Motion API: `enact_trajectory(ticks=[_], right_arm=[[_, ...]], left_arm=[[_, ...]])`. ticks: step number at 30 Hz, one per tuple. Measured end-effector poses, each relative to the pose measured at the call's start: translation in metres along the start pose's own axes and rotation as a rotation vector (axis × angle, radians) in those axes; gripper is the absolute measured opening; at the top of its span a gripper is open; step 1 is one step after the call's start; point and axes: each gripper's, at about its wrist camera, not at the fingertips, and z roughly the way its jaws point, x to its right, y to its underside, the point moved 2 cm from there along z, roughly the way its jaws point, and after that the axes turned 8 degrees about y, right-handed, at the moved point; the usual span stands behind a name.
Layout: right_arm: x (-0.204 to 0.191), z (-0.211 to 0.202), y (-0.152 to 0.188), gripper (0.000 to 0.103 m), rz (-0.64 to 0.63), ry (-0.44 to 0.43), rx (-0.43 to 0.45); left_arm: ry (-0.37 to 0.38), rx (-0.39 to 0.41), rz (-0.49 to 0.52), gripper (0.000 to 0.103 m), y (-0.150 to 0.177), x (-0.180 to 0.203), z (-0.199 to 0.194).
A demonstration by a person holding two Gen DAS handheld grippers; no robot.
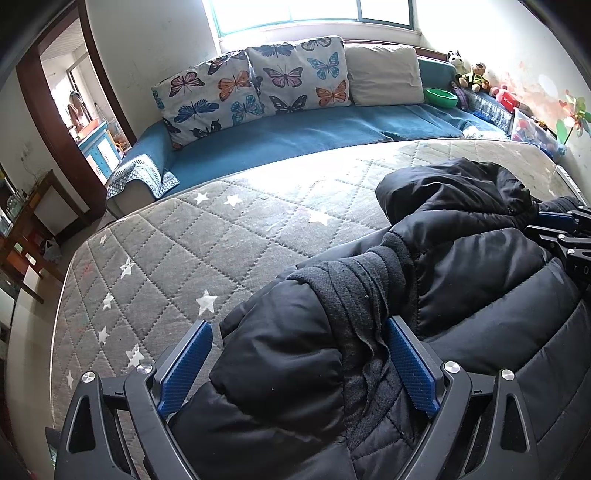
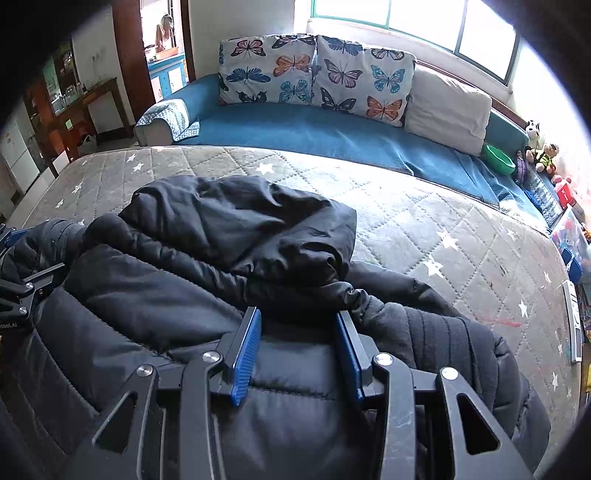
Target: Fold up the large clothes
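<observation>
Listing what we see: one black padded jacket [image 1: 461, 266], bunched on a grey quilted mattress [image 1: 166, 251] with white stars, lying on the near right part of it in the left view and the near left part in the right view. Its hood [image 2: 251, 221] lies heaped on the far side of the pile, and a ribbed cuff [image 1: 354, 288] sits atop a sleeve. We hold the left gripper [image 1: 299, 365] with its blue pads set wide; the sleeve and cuff fill the gap between them, the right pad touches the cloth, the left pad shows a sliver of mattress beside it, so we cannot tell whether it grips. We hold the right gripper [image 2: 299, 354] with its pads set narrower, a fold of jacket below the hood between them and both pads against the fabric, holding it. Each gripper shows at the edge of the other's view, across the jacket. Beyond the mattress, far side: one blue sofa [image 1: 295, 133], two butterfly cushions [image 1: 255, 81], one plain cushion [image 1: 384, 74], a green bowl [image 1: 439, 98] and soft toys [image 1: 472, 75] at its right end. A window [image 1: 314, 14] stands above the sofa, a doorway [image 1: 77, 103] at far left.
</observation>
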Motion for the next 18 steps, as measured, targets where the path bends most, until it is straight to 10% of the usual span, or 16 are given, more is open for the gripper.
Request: enact_trajectory(ticks=[18], right_arm=[[-0.015, -0.081, 0.024, 0.045, -0.068, -0.005, 0.137]], left_arm=[[0.046, 0.164, 0.074, 0.100, 0.036, 0.053, -0.117]])
